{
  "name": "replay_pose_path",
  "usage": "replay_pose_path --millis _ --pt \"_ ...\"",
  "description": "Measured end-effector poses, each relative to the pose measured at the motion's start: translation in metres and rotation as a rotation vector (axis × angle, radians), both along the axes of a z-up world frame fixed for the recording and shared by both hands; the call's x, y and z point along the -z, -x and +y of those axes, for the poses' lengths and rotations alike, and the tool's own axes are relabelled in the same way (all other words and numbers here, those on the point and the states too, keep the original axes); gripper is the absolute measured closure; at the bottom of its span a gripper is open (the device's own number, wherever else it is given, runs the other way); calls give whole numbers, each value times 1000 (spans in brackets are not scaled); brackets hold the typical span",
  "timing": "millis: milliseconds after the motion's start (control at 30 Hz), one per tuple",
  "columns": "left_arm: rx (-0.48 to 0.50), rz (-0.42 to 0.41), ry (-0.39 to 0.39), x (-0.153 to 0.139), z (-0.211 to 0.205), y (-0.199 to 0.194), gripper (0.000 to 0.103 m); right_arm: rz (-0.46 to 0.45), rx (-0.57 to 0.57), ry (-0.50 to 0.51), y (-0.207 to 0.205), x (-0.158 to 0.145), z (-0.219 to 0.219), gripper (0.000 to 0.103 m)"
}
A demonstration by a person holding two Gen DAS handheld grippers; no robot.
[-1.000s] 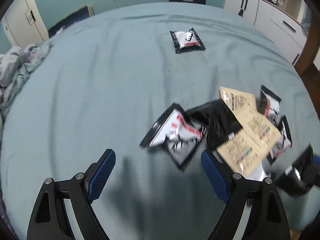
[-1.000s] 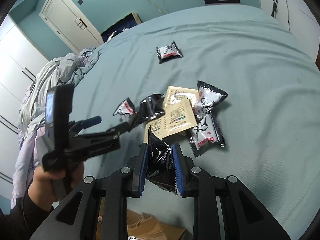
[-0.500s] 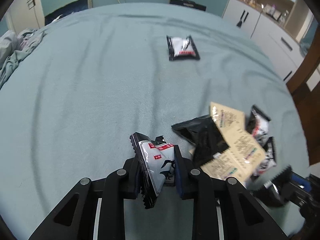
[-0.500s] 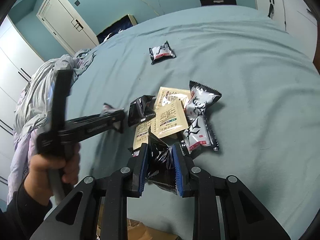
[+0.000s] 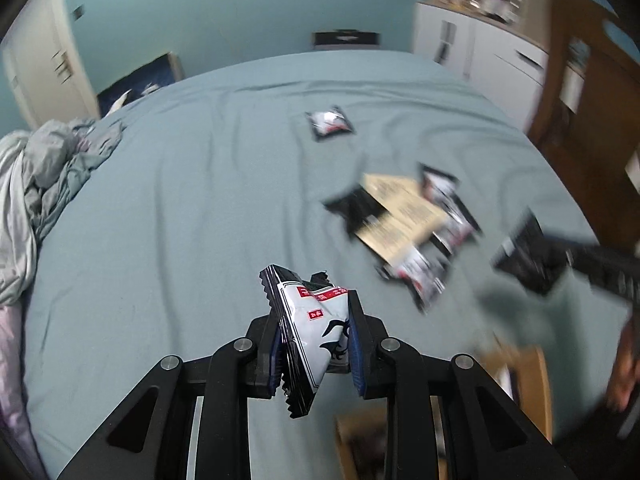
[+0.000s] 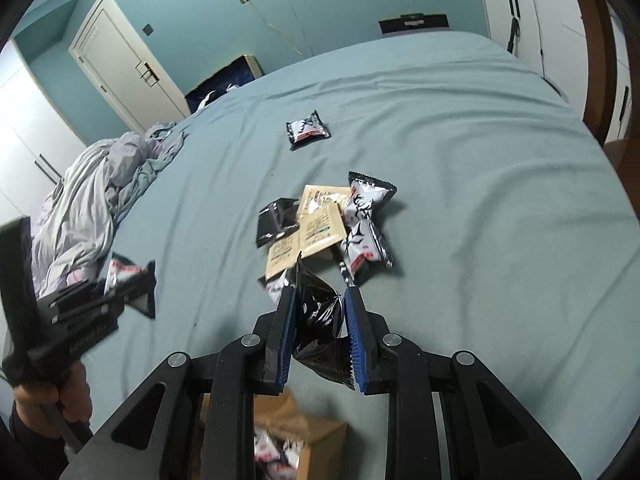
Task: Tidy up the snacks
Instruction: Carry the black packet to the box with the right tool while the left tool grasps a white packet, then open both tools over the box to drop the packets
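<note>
My left gripper (image 5: 314,344) is shut on a grey-and-black snack packet (image 5: 308,324) and holds it above the bed; it also shows at the left of the right wrist view (image 6: 132,284). My right gripper (image 6: 320,332) is shut on a black snack packet (image 6: 320,320), held above a cardboard box (image 6: 304,436) with packets inside. A pile of snacks (image 6: 332,224) lies on the teal bed: beige sachets, black and grey packets. One lone packet (image 6: 307,130) lies farther back.
The bed (image 6: 480,160) fills both views. Crumpled grey bedding (image 6: 88,196) lies at its left edge. White cabinets (image 5: 472,48) and a wooden frame (image 5: 580,92) stand to the right. A white door (image 6: 124,68) is at the far left.
My left gripper closed on the grey packet from the pile and lifted it back toward the bed's near edge. My right gripper kept hold of the black packet, staying above the box.
</note>
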State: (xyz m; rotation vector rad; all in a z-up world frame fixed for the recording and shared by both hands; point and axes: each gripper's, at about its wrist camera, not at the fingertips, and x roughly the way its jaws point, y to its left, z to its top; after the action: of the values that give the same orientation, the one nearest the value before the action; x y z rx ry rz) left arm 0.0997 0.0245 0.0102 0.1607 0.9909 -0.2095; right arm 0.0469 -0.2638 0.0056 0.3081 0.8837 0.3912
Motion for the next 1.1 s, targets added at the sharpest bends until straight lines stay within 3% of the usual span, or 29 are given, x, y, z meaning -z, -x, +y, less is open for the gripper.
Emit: replay_pose_path --millis 333,433,467,500,567,867,1100 --pt "241 62 -15 15 -54 80 76 -91 2 10 54 -20 -19 81" --pt "285 62 -71 25 -65 86 65 -99 2 11 71 -19 -22 81" --pt "288 59 -82 25 -68 88 50 -104 -5 18 77 -20 -21 81" --pt "284 46 -89 25 -69 88 34 -111 -10 25 81 -21 -20 81" --pt "255 -3 -91 18 -66 88 22 -132 -25 45 90 -24 -15 81" --pt "20 -9 -62 13 -22 62 22 -171 -139 127 110 -24 10 80" --pt "-47 3 -109 19 -9 55 22 -147 -269 169 112 -19 34 80"
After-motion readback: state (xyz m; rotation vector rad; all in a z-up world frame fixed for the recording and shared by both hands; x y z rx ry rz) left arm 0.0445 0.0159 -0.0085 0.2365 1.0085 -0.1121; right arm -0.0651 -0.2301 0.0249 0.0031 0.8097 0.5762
